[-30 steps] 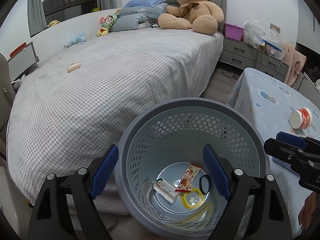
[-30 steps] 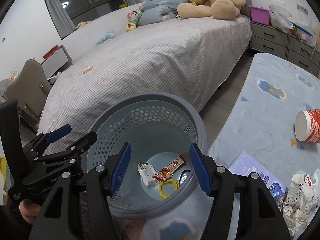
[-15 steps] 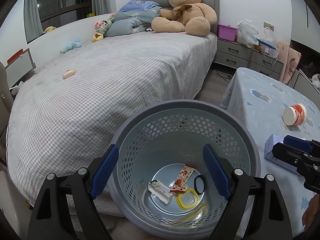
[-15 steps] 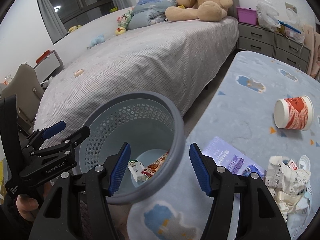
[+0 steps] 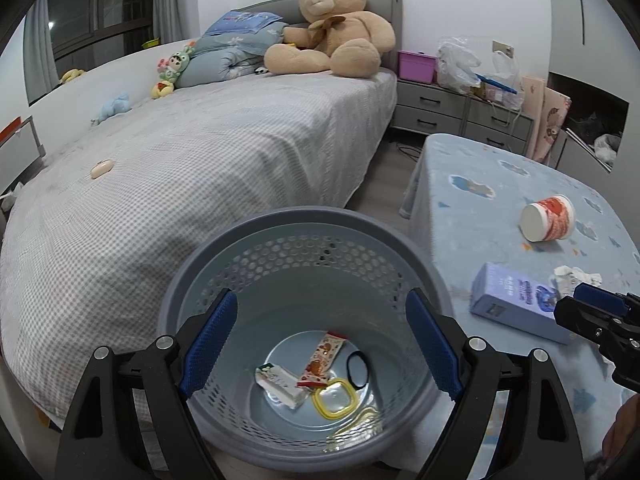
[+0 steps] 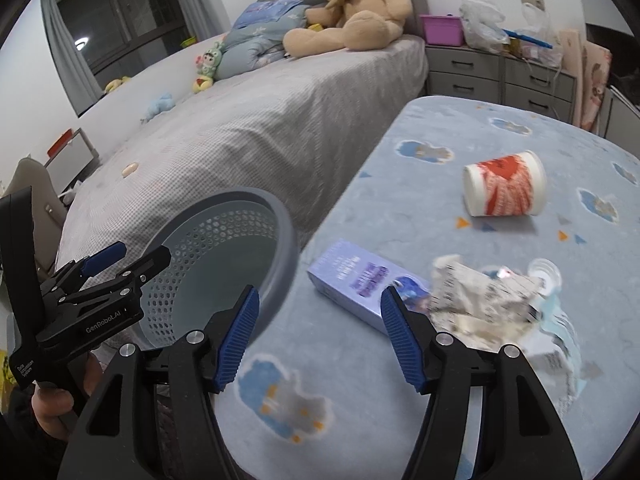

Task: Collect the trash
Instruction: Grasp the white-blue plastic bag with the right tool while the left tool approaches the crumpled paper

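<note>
Plainly the biggest thing is the bed (image 5: 208,168), with a teddy bear (image 5: 336,36) at its head. Next comes the desk (image 6: 400,360) under a pale blue cloth, then the grey perforated basket (image 5: 304,224) standing between bed and desk. The left gripper (image 5: 320,344) hangs over the basket mouth, jaws spread wide and released, grasping nothing; wrappers (image 5: 304,372) lie on the basket floor below. The right gripper (image 6: 320,332) hovers over the desk, jaws released with only cloth between them; they have just been opening a little. Just beyond its right finger lies a purple box (image 6: 356,280), and beside that crumpled paper (image 6: 476,296), blurred and partly hidden behind the finger. A red-and-white paper cup (image 6: 504,188) lies on its side farther back. What sits under the paper at the right edge is hard to make out.
</note>
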A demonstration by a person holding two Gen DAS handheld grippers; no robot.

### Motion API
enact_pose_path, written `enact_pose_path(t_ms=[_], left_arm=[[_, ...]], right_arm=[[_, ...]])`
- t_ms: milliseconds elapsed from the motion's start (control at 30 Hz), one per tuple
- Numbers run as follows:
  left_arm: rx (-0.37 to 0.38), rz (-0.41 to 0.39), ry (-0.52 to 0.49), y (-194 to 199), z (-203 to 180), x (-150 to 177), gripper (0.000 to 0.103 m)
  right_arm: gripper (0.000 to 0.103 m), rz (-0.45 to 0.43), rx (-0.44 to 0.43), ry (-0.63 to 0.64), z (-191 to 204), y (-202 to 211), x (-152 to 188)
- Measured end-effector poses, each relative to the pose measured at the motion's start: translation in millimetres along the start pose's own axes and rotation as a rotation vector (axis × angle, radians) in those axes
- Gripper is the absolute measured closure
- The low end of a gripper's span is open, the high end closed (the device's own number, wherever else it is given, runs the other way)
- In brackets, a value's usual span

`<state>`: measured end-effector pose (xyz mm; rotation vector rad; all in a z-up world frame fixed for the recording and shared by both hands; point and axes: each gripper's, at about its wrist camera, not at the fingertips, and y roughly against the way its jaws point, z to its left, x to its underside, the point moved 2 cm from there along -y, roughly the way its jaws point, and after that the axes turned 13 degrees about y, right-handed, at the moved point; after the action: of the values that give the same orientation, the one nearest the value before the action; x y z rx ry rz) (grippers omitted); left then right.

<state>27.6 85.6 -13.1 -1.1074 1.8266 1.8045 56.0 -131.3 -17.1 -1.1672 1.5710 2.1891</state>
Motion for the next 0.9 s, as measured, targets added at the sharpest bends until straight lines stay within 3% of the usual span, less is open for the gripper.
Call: enact_pose_path(t_ms=[533,900], left_arm=[[0.132,0.023,-0.065,7.3,-63.4,15.6,0.021],[0.161,0.035,-0.096,4.0,-91.4,20.6,0.021]], right_arm=[[0.038,0.018,0.151,-0.107,-63.8,52.4,46.6],[0.038,0.096,0.227,-0.096,-99.7,64.1,72.4]])
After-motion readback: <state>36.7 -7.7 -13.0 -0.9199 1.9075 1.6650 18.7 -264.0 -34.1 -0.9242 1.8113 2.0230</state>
